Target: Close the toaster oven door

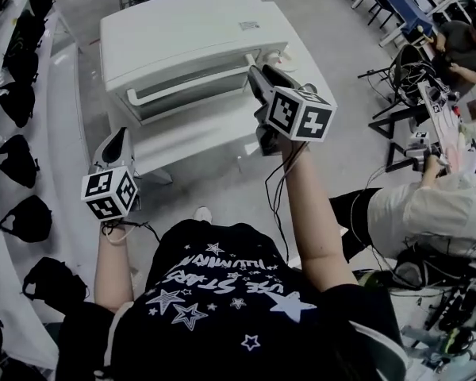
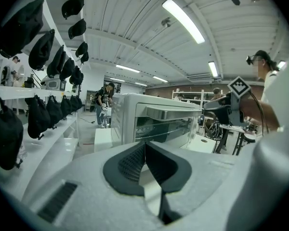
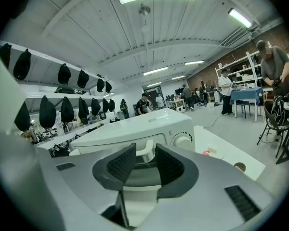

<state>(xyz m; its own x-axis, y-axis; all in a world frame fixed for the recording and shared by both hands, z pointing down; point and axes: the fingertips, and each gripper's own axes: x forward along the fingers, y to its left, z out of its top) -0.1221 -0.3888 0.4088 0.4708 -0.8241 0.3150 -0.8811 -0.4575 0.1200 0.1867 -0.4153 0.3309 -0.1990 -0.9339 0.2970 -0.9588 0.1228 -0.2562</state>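
The white toaster oven (image 1: 182, 38) stands on a low white table (image 1: 214, 141), and its glass door (image 1: 194, 98) is up against the body. The door's long handle (image 1: 190, 84) runs across the front. My right gripper (image 1: 258, 74) is at the handle's right end. In the right gripper view its jaws (image 3: 145, 160) stand apart; the handle (image 3: 147, 150) shows in the gap and no pad presses on it. My left gripper (image 1: 120, 133) hangs lower left, away from the oven (image 2: 154, 119). Its pads meet with nothing between them (image 2: 144, 146).
Black bags (image 1: 16, 101) line the white shelves along the left. Seated people (image 1: 428, 213) and black stands (image 1: 397, 109) crowd the right side. A control knob (image 3: 182, 139) sits on the oven's right front. A cable hangs from my right gripper.
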